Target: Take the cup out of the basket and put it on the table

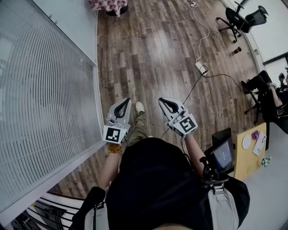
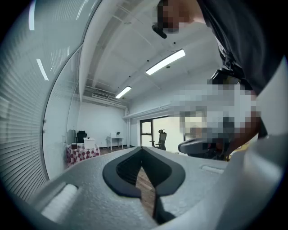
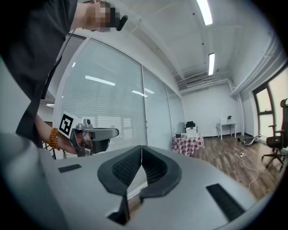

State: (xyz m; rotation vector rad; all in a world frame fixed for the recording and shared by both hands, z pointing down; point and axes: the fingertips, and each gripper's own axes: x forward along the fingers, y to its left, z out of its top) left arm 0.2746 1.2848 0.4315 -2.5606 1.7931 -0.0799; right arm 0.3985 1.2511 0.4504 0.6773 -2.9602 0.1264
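Observation:
No cup and no basket show in any view. In the head view my left gripper [image 1: 127, 99] and right gripper [image 1: 160, 100] are held side by side at waist height over the wooden floor [image 1: 153, 54], tips pointing forward. Both are shut with nothing between the jaws. The left gripper view shows its dark pads [image 2: 135, 168] meeting at the tip [image 2: 142, 149]. In the right gripper view the pads [image 3: 155, 168] likewise touch at the tip [image 3: 141, 147], and the left gripper [image 3: 90, 134] appears beside it in a hand.
A glass partition with blinds [image 1: 45, 90] runs along my left. A checkered-cloth table [image 1: 108, 4] [image 3: 188, 143] stands far ahead. A cable and power strip [image 1: 201, 67] lie on the floor. Office chairs [image 1: 238, 18], a seated person [image 1: 265, 85] and a yellow table [image 1: 249, 155] are at right.

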